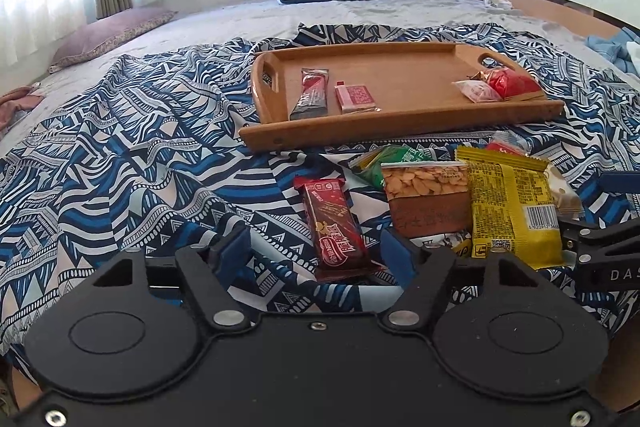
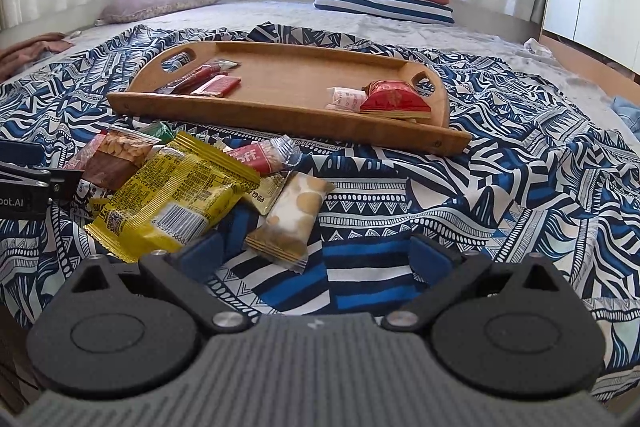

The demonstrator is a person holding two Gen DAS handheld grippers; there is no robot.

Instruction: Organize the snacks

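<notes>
Left wrist view: left tongs (image 1: 316, 247) spread around the red bar (image 1: 334, 227) on the bed, not yet pinching (squeeze mid-length, lift flat toward tray (image 1: 400, 131)); right tongs (image 2: 316, 259) spread, empty.

Hidden: green foil snack packet (image 1: 374, 163), mostly under clear-windowed peanut bag (image 1: 426, 195).
Cut off: blue crumpled cloth (image 1: 618, 47), at right edge.

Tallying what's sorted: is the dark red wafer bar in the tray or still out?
Out. The wafer bar lies on the patterned cloth, nearer than the wooden tray.
</notes>
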